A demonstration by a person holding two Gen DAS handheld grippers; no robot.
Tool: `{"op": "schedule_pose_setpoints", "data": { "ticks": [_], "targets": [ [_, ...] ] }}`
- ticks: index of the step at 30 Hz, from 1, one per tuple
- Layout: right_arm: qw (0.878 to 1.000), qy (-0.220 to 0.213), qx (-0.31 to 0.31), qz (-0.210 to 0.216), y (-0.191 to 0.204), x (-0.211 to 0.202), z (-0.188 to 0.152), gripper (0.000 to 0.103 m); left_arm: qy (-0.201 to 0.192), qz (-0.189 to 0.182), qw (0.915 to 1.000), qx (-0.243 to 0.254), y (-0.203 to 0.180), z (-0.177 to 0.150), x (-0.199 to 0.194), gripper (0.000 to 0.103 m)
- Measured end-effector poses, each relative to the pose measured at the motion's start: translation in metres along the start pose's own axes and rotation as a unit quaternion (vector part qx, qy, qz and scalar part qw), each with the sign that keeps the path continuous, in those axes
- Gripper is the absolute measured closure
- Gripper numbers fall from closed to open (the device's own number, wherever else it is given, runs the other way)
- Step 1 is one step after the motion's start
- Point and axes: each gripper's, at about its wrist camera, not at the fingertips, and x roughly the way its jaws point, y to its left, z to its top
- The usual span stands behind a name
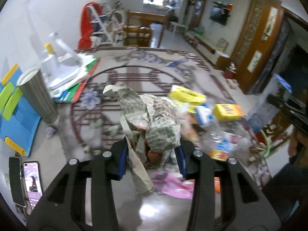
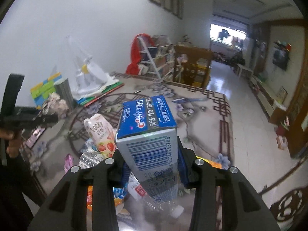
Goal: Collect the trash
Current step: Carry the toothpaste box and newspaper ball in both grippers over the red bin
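- My left tool (image 1: 152, 150) is clamped on a crumpled wad of printed newspaper (image 1: 152, 119), which sits between the blue-padded fingers (image 1: 121, 158) and hangs clear above the floor, a loose strip trailing down below the fingers.
- My right tool (image 2: 152, 159) is closed tight on a blue and white cardboard toothpaste box (image 2: 148, 127); the box stands on end between the fingers, barcode side towards the camera, lifted off the floor.
- Under the right tool lies the rest of the trash pile: a pink strawberry snack box (image 2: 100, 134), a clear plastic bottle (image 2: 159, 200) and orange wrappers (image 2: 90, 196), all on the patterned floral rug (image 2: 202, 119).
- From the left wrist view the same pile shows beside the newspaper: yellow cartons (image 1: 186, 94), a clear bottle and a pink plastic wrapper (image 1: 173, 186) on the floor.
- A ribbed grey metal bin (image 1: 36, 94) stands upright to the left, near the wall, just beside a blue foam mat (image 1: 17, 119).
- A phone with a lit screen (image 1: 32, 182) lies at the lower left.
- A white appliance (image 1: 61, 63) rests on flat coloured boards behind the bin.
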Motion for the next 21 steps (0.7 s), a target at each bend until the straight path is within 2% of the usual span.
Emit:
{"op": "schedule_pose_setpoints", "data": {
  "ticks": [6, 10, 16, 21],
  "targets": [
    [0.998, -0.015, 0.048, -0.034, -0.042, -0.035, -0.014, 0.065, -0.009, -0.051, 0.9979, 0.038, -0.060, 0.007, -0.006, 0.063],
    [0.995, -0.021, 0.070, -0.063, -0.076, -0.054, -0.027, 0.065, -0.009, -0.085, 0.9942, 0.066, -0.105, 0.019, 0.007, 0.063],
    [0.986, -0.030, 0.115, -0.113, -0.134, -0.089, -0.048, 0.065, 0.000, -0.155, 0.9827, 0.102, -0.181, 0.033, 0.039, 0.063],
    [0.978, -0.032, 0.144, -0.149, -0.175, -0.111, -0.067, 0.065, 0.017, -0.222, 0.9664, 0.128, -0.253, 0.040, 0.068, 0.063]
  ]
}}
